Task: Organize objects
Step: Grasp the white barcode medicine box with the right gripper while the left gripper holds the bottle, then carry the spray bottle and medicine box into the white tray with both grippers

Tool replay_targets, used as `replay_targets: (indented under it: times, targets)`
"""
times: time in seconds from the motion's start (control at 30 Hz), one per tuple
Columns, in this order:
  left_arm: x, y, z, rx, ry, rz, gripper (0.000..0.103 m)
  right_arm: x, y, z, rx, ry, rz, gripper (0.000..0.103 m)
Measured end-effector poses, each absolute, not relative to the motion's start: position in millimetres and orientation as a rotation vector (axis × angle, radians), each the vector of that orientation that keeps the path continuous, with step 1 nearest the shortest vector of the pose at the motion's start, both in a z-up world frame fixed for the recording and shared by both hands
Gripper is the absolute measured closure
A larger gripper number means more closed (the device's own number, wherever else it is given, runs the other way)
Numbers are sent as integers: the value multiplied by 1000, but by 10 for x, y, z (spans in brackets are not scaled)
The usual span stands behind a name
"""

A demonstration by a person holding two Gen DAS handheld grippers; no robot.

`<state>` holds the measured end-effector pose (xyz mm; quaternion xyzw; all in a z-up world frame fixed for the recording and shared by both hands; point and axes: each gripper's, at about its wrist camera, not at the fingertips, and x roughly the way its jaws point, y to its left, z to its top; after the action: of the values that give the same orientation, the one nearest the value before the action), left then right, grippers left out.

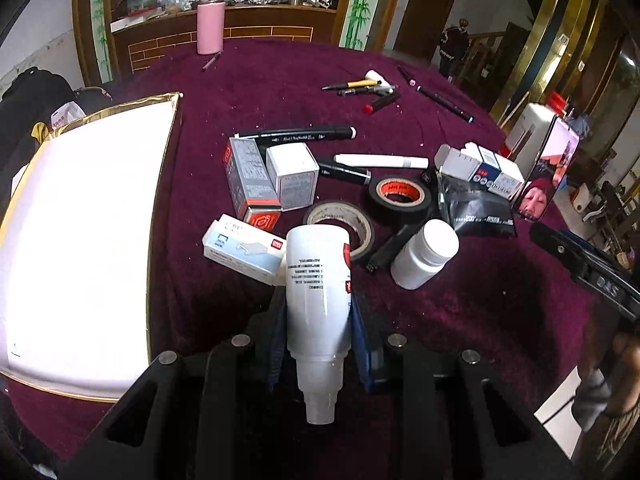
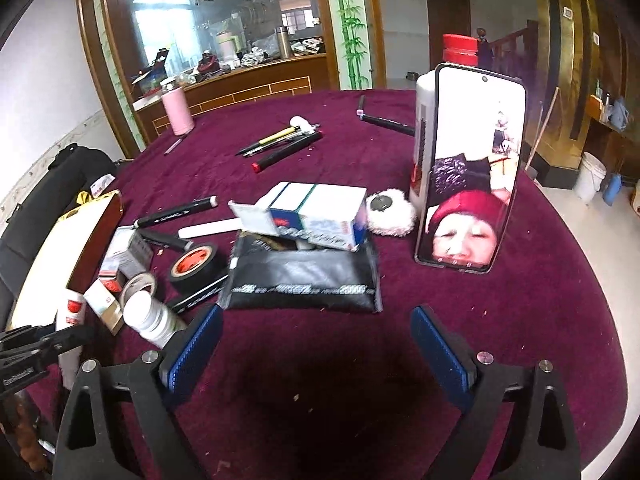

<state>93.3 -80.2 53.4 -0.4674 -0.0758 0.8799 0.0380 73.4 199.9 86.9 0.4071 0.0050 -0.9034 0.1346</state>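
My left gripper (image 1: 318, 312) is shut on a white squeeze bottle (image 1: 318, 276) with red and black print, held off the cloth with its cap end toward the camera. Just past it lie a white stapler box (image 1: 244, 248), a beige tape roll (image 1: 340, 220) and a small white pill bottle (image 1: 424, 254). A large white box with a gold rim (image 1: 80, 220) stands open to the left. My right gripper (image 2: 316, 344) is open over bare purple cloth, with nothing between its blue pads (image 2: 196, 344). A flat black pouch (image 2: 304, 284) lies right ahead of it.
A phone (image 2: 472, 172) leans upright against a red-capped white bottle (image 2: 424, 120) at the right. Boxes (image 2: 320, 212), black tape (image 2: 196, 264), markers (image 2: 176, 212) and pens (image 2: 280, 140) litter the round purple table (image 2: 540, 300). A pink flask (image 1: 210, 28) stands at the far edge.
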Motion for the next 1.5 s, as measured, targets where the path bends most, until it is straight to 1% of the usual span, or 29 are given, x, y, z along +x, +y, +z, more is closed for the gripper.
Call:
replay_targets:
  times: [0.17, 0.3, 0.43, 0.5, 0.63, 0.7, 0.77, 0.8, 0.87, 0.9, 0.93, 0.97, 1.17, 1.5]
  targets:
    - [914, -813, 525, -1425, -219, 2707, 74, 565, 1893, 974, 1146, 111, -2590, 6]
    - [881, -809, 500, -1435, -216, 2691, 74, 339, 1643, 1097, 1087, 341, -2469, 6]
    - [873, -801, 499, -1437, -212, 2688, 74, -32, 1486, 1062, 1156, 496, -2332, 8]
    - [872, -800, 500, -1438, -212, 2687, 74, -165, 1453, 1046, 1199, 564, -2317, 12]
    - [852, -812, 485, -1451, -216, 2686, 74, -269, 1345, 1033, 1192, 671, -2239, 12]
    - [840, -814, 471, -1460, -225, 2676, 74, -351, 1306, 966, 1222, 729, -2198, 15]
    - [844, -809, 467, -1460, -227, 2670, 74, -360, 1292, 910, 1254, 759, -2173, 28]
    - [846, -812, 466, -1460, -226, 2670, 74, -404, 1294, 857, 1283, 765, -2154, 31]
    - [854, -825, 462, -1462, -231, 2667, 74, -400, 1284, 799, 1303, 789, -2150, 45]
    - [861, -836, 463, -1462, -237, 2666, 74, -393, 1293, 778, 1306, 800, -2157, 50]
    - [864, -845, 469, -1461, -238, 2668, 74, -383, 1301, 776, 1306, 796, -2165, 60]
    - [871, -851, 474, -1459, -239, 2670, 74, -370, 1314, 788, 1303, 781, -2178, 66]
    - [902, -939, 549, -1429, -256, 2690, 74, -194, 1322, 947, 1230, 694, -2268, 67]
    - [987, -1208, 691, -1395, -301, 2771, 74, 387, 1209, 1232, 1051, 363, -2345, 66]
